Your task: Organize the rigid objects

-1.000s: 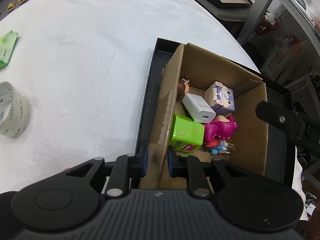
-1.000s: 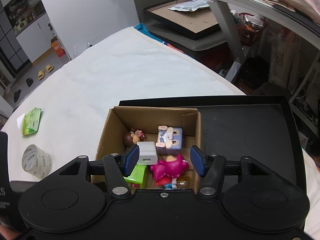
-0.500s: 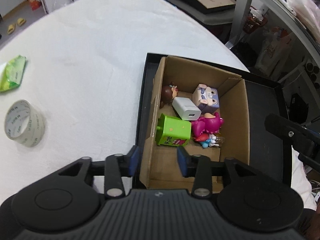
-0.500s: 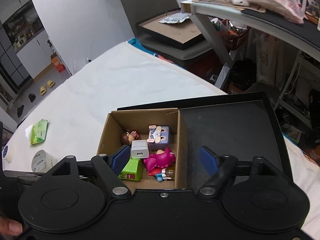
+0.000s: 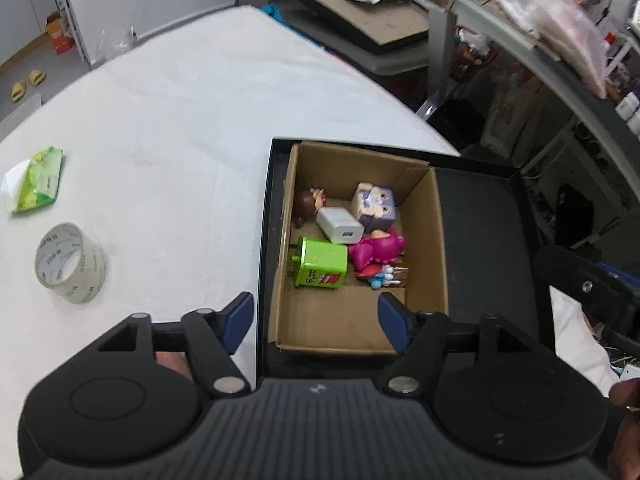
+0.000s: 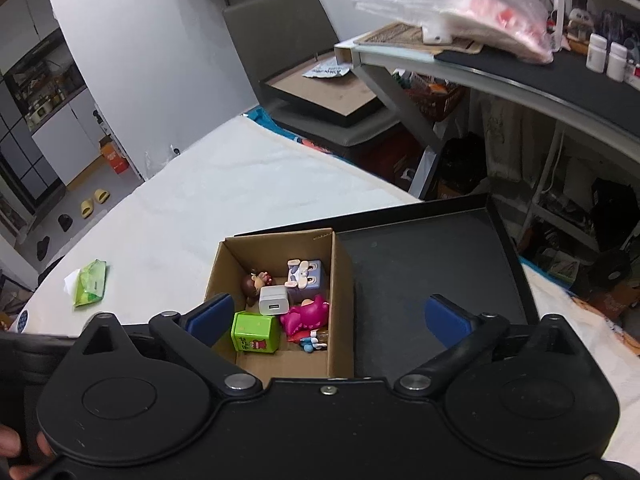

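Note:
An open cardboard box (image 5: 438,240) (image 6: 342,276) sits in the left half of a black tray (image 5: 480,216) (image 6: 432,256). Inside lie a green cube toy (image 5: 322,263) (image 6: 256,334), a white charger (image 5: 340,229) (image 6: 274,300), a lilac cube figure (image 5: 376,206) (image 6: 306,276), a pink figure (image 5: 378,246) (image 6: 306,314), a brown-haired doll (image 5: 306,204) (image 6: 252,284) and a small blue-red toy (image 5: 380,274) (image 6: 312,342). My left gripper (image 5: 316,318) hangs open above the box's near end, holding nothing. My right gripper (image 6: 330,316) is open and empty, high above box and tray.
A tape roll (image 5: 70,262) and a green wipes pack (image 5: 38,180) (image 6: 90,282) lie on the white table (image 5: 180,120) at the left. A shelf rack (image 6: 520,68) and a chair with a framed board (image 6: 332,92) stand beyond the table's far edge.
My left gripper let go of the box's left wall, opened wide and pulled back and up. My right gripper opened wider and rose away from the box.

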A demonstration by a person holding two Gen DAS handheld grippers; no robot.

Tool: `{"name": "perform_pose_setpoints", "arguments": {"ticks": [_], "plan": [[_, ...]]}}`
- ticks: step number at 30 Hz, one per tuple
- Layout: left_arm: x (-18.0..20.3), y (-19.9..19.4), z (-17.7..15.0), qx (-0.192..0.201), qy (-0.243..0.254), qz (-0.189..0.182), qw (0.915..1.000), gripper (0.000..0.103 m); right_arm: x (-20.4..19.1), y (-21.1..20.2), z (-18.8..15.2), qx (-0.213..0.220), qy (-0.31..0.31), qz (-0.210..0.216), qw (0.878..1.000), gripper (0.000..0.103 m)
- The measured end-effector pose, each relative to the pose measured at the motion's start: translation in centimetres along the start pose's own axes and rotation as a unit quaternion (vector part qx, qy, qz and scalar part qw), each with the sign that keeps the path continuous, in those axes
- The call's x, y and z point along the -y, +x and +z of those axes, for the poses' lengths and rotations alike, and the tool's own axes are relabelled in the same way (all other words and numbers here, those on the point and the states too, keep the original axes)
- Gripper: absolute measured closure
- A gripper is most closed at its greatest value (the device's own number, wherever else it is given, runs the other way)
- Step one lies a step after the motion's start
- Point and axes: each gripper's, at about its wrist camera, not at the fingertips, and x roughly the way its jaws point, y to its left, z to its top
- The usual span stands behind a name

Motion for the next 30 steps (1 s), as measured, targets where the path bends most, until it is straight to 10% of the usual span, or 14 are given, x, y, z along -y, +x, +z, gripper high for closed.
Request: {"name": "perform_pose_setpoints", "arguments": {"ticks": [30], "plan": [[1.4, -10.2, -5.6, 0.074, 0.040, 0.001, 0.9964, 0.008, 0.0, -11.3, -3.6, 0.048, -0.019, -0.055, 0.997, 0.000]]}}
